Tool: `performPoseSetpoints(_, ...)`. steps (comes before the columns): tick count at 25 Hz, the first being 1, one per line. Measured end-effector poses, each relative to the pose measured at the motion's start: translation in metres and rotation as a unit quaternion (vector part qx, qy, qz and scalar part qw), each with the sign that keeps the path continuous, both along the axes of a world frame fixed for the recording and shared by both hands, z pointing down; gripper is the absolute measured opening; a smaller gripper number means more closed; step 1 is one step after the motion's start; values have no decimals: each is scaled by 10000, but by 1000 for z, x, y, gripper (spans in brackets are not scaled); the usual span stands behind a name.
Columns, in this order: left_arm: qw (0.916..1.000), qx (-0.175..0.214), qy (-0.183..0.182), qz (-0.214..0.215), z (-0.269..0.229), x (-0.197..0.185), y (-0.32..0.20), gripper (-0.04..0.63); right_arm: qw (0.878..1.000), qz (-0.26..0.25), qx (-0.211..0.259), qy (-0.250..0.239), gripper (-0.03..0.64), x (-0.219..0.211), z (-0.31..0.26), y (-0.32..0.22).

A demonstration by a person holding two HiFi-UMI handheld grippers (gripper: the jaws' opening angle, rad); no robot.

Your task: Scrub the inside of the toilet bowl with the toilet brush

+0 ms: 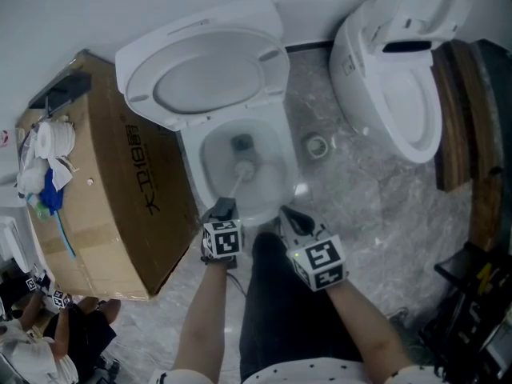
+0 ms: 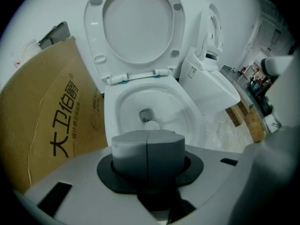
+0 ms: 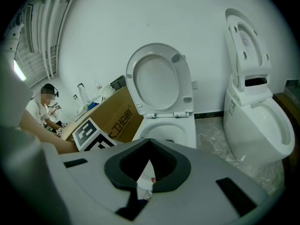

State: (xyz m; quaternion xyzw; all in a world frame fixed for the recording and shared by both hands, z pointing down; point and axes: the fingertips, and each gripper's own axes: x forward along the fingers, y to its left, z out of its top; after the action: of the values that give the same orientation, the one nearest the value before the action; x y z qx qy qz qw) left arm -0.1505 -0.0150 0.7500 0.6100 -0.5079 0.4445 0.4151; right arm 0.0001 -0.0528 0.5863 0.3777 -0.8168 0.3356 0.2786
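The white toilet point(image 1: 264, 206) stands with its seat and lid point(image 1: 204, 74) raised. Down in the bowl point(image 2: 183, 111), near the drain hole, sits the toilet brush's pale head point(image 1: 244, 169). Its handle slants back to my left gripper point(image 1: 224, 208), which is shut on it at the bowl's front rim. In the left gripper view the grey handle end point(image 2: 147, 153) is clamped between the jaws, with the brush head point(image 2: 151, 124) beyond it. My right gripper point(image 1: 290, 217) hovers beside the left one at the front rim, shut and holding nothing point(image 3: 149, 165).
A big cardboard box point(image 1: 120, 182) with clutter on top leans left of the toilet. A second white toilet point(image 1: 400, 78) stands at the right, with wooden planks point(image 1: 460, 110) past it. A floor drain point(image 1: 318, 146) lies between the toilets. A person point(image 1: 64, 334) crouches at lower left.
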Motion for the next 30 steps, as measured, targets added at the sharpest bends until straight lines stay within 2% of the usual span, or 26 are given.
performPoseSetpoints(6, 9999, 4, 48, 162, -1, 11, -3, 155, 10000, 24, -7, 1, 6, 3, 0, 0)
performPoseSetpoints(30, 9994, 235, 85, 225, -6, 34, -49, 155, 9999, 132, -64, 24, 5, 20, 7, -7)
